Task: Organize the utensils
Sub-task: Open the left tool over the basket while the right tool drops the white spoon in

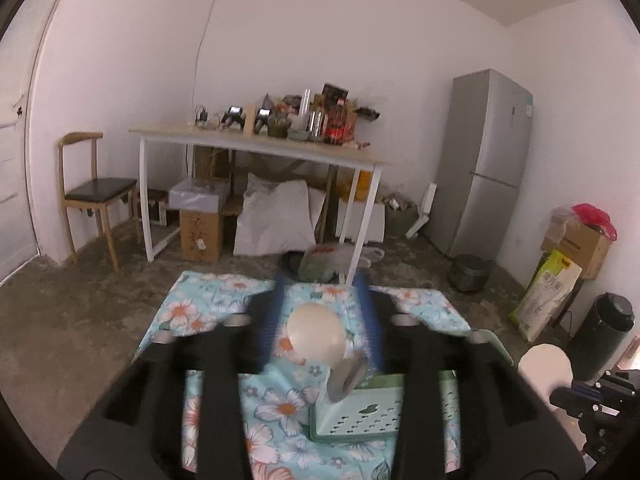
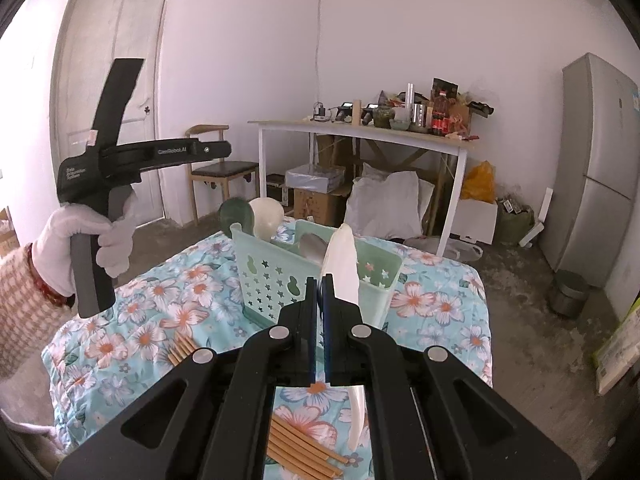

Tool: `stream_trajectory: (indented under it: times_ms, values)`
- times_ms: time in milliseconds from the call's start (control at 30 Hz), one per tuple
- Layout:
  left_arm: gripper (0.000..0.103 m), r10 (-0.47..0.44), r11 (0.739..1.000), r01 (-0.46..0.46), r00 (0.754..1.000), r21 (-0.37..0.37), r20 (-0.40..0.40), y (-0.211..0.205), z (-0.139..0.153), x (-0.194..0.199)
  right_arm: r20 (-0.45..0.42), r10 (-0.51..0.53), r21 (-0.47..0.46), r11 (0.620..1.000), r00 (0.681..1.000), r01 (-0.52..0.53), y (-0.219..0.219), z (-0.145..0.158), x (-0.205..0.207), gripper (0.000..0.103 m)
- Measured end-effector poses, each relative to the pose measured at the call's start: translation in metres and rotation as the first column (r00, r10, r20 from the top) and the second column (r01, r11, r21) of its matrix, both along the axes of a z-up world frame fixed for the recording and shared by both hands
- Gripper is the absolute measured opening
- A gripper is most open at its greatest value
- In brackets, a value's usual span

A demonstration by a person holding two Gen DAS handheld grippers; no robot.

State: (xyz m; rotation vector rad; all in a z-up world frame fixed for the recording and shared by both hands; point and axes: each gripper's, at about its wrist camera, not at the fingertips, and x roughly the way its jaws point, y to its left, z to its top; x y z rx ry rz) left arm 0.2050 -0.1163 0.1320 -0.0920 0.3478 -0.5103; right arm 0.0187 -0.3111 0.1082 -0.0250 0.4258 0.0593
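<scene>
A mint-green perforated utensil basket point(image 2: 280, 276) stands on the floral tablecloth; it also shows in the left wrist view point(image 1: 360, 412). A cream spoon point(image 2: 267, 216), a dark green spoon point(image 2: 236, 214) and a grey metal spoon point(image 2: 314, 246) stand in it. My right gripper point(image 2: 319, 280) is shut on a white spoon point(image 2: 342, 264), bowl up, just in front of the basket. My left gripper point(image 1: 320, 304) is open above the basket, with the cream spoon's bowl point(image 1: 316, 334) between its fingers and the metal spoon point(image 1: 346, 376) below. Several wooden chopsticks point(image 2: 296, 444) lie on the cloth under my right gripper.
The floral-clothed table point(image 2: 436, 304) ends at a concrete floor. Behind stand a white desk point(image 2: 360, 132) loaded with bottles, a wooden chair point(image 2: 220, 168), boxes, a pillow and a grey fridge point(image 2: 596, 168). A gloved hand holds the left gripper handle point(image 2: 92, 232).
</scene>
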Motion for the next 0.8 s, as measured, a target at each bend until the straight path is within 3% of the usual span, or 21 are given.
stream_trajectory:
  times_ms: [200,433,600,800]
  values:
    - [0.058,0.027,0.998,-0.026,0.999,-0.057,0.018,0.016,0.004,-0.011,0.029,-0.005,0.043,0.999,1.000,0.004,-0.009,0.010,-0.004,0.003]
    - [0.062,0.088,0.985,-0.099,0.993,-0.142,-0.082,0.057,-0.013,-0.019,0.120,0.013,0.161,0.986,0.993,-0.032,-0.031,0.045,-0.007,0.003]
    - [0.066,0.080,0.984,-0.102,0.986,-0.149,-0.148,0.072,-0.039,-0.035,0.220,0.034,0.238,0.967,0.975,-0.087,-0.045,0.077,-0.001,0.003]
    - [0.076,0.040,0.994,-0.061,0.977,-0.095,-0.210,0.068,-0.077,-0.059,0.270,0.044,0.320,0.938,0.962,-0.133,-0.055,0.095,0.034,0.003]
